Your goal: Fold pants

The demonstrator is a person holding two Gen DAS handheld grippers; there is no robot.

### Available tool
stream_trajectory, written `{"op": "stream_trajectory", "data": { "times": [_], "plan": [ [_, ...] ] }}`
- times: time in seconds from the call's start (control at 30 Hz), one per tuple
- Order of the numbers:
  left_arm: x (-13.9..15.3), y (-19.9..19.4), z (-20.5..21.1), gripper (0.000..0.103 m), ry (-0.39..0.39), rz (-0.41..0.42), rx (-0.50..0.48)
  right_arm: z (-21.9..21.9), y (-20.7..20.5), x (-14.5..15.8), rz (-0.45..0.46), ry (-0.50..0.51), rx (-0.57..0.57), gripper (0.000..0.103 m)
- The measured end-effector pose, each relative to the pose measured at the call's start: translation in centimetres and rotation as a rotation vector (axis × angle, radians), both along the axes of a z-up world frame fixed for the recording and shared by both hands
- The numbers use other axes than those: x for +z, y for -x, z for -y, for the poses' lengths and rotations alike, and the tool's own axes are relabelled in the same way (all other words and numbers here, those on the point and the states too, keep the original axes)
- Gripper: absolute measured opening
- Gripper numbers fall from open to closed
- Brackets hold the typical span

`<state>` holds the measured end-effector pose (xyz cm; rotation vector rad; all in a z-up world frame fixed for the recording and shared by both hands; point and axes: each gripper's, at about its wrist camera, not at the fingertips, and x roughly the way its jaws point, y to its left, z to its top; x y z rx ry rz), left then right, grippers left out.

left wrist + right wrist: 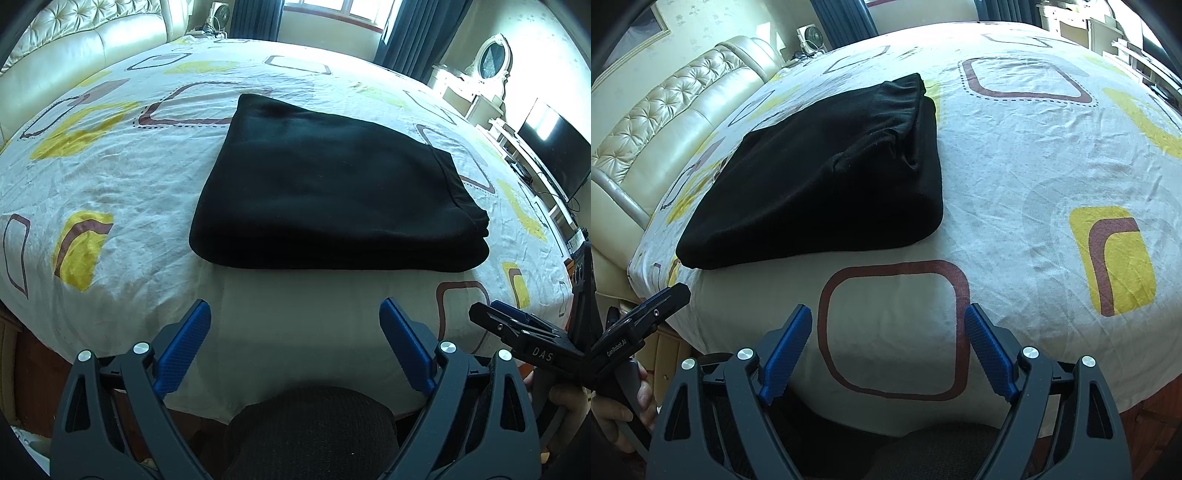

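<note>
Left wrist view: one pair black pants [328, 184], folded into thick stack, lies mid-bed on patterned sheet [110, 192], back from near edge. My two tools, left tool [295, 314] and right tool [888, 314], both spread apart, gripping nothing, above near edge.

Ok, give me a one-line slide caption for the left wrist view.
Black pants lie folded on the patterned bed sheet, with the open left gripper empty in front.

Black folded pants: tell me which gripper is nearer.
Left. The left gripper faces the pants head-on, short of their near edge; the right gripper sits off to their right.
</note>
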<state>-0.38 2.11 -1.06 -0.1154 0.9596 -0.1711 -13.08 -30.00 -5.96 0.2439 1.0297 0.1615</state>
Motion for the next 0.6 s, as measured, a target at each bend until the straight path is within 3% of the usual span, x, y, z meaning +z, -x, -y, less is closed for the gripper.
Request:
{"op": "stream_trajectory", "data": {
  "times": [0.6],
  "plan": [
    [0.13,-0.02,-0.05,0.093,-0.005,0.006,-0.001,0.08,-0.02,-0.10,-0.002,0.000,0.001,0.083]
  ]
}}
